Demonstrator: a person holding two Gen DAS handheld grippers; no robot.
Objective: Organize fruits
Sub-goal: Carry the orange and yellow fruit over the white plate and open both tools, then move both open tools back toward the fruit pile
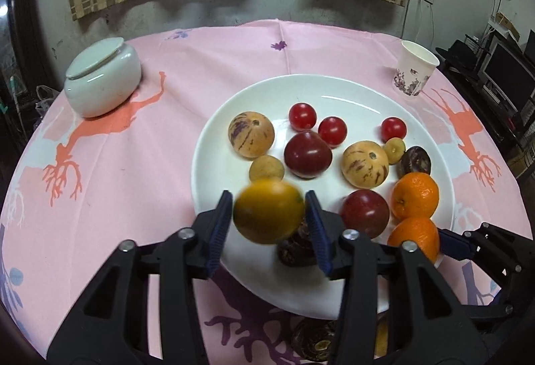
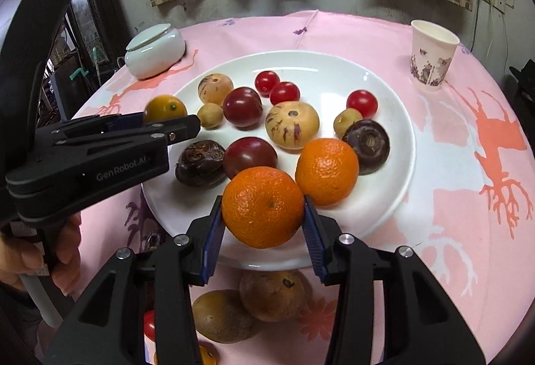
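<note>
Left wrist view: a smooth, round yellow-orange fruit (image 1: 269, 211), blurred at its edges, sits between the blue pads of the left tongs (image 1: 269, 198) over the near left rim of the white plate (image 1: 334, 91). The jaws stand apart, wider than the fruit, with a thin gap visible at the left pad, so the grip looks released. At the right edge, the right tongs (image 1: 444, 243) are clamped against a pebbly orange mandarin (image 1: 416, 238) at the plate's near rim.

Right wrist view: the mandarin (image 2: 264, 206) is bright orange and dimpled, with a small dark navel. The right tongs (image 2: 262, 201) are closed partway and grasp it, both pads pressed against its sides, above the plate's (image 2: 384, 198) near edge and just beside a second mandarin (image 2: 326, 171) lying on the plate. To the left, the yellow-orange fruit (image 2: 165, 109) shows above the left tongs' (image 2: 167, 127) fingers.
</note>
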